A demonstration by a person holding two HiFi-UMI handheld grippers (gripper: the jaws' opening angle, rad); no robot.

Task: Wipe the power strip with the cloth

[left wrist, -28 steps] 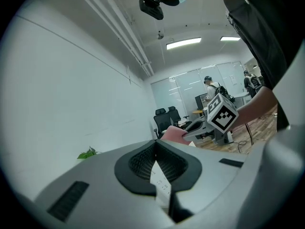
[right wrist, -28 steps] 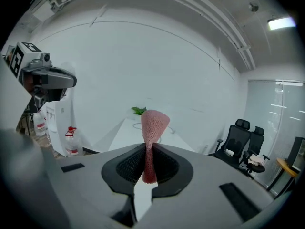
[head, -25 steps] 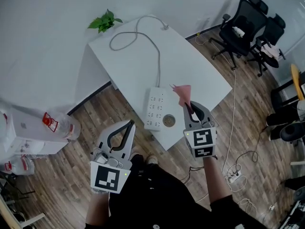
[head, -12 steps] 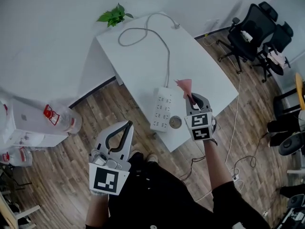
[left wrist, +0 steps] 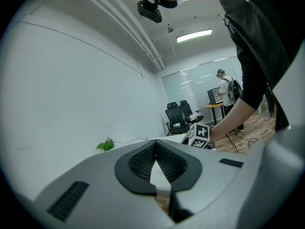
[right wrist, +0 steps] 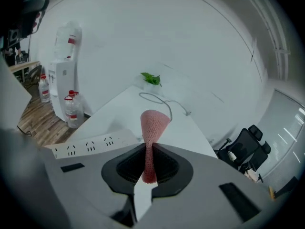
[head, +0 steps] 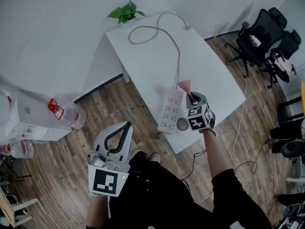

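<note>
The right gripper has come to three o'clock of the white plastic power strip, clamping the pink mesh cloth; the left gripper has its jaws together, empty.

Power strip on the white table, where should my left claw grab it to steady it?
The power strip lies flat, its cord leaves the far end, and the right claw holds the cloth by its right side. So probably pinch the near end across its narrow width, coming from the front edge of the table.
</note>
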